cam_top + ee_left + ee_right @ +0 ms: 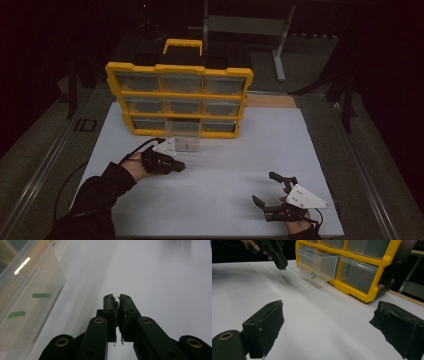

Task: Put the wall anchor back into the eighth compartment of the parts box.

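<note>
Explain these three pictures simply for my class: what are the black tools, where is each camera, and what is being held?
A person holds a hand-held gripper in each hand; no robot arm. One camera looks down on the white table; one rides on each gripper, looking along its fingers. A yellow drawer cabinet stands at the back, with one clear drawer pulled out, green pieces inside. The left gripper is shut on a small green piece. The right gripper is open, holding nothing.

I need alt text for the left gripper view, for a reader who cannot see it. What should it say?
The left gripper is shut on a small green piece, above a white table. At the left stands a clear plastic drawer with two more green pieces inside.
</note>
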`<state>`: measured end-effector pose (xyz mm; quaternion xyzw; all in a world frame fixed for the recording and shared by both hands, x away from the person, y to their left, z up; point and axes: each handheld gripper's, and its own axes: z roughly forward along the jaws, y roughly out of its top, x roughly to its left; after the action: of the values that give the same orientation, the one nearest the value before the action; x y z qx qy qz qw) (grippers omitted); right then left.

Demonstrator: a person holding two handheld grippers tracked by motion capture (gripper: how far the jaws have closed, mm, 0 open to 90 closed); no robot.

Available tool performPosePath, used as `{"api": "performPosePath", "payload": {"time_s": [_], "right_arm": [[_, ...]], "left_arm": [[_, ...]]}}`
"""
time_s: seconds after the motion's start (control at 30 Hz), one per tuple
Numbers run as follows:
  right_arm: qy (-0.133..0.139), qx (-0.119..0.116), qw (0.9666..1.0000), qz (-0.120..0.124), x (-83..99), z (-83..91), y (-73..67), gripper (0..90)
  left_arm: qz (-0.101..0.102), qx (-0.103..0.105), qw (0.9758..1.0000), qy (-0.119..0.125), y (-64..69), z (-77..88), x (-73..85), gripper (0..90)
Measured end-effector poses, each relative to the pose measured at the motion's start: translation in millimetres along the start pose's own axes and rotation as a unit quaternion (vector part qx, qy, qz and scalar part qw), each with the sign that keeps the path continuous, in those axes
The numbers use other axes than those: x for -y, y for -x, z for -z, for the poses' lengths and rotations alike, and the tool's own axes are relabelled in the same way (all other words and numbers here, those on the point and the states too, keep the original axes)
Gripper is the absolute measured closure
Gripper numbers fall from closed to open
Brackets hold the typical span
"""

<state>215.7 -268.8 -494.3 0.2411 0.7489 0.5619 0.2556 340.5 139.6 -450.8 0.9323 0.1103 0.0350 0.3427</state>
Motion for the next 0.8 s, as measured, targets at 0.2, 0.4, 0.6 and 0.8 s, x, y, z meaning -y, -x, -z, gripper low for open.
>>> {"api": "performPosePath", "payload": {"time_s": [0.2,0.4,0.6,0.8], "right_arm": [[0.0,0.0,1.0,0.0,0.0,-0.2,0.0,8.9],[0.0,0.0,1.0,0.0,0.0,-0.2,-0.1,8.8],[0.0,0.001,1.0,0.0,0.0,-0.1,-0.1,8.9],[0.0,0.001,1.0,0.001,0.0,0.0,0.0,8.8]], "left_arm": [[-0.005,-0.004,1.0,0.004,-3.2,12.9,-5.9,84.2],[-0.012,-0.005,0.9999,0.008,-6.2,27.8,-15.0,84.1],[-0.019,-0.01,0.9997,0.015,-8.0,38.0,-21.4,84.1],[-0.006,-0.015,0.9998,0.014,-14.5,43.8,-24.7,84.1]]}}
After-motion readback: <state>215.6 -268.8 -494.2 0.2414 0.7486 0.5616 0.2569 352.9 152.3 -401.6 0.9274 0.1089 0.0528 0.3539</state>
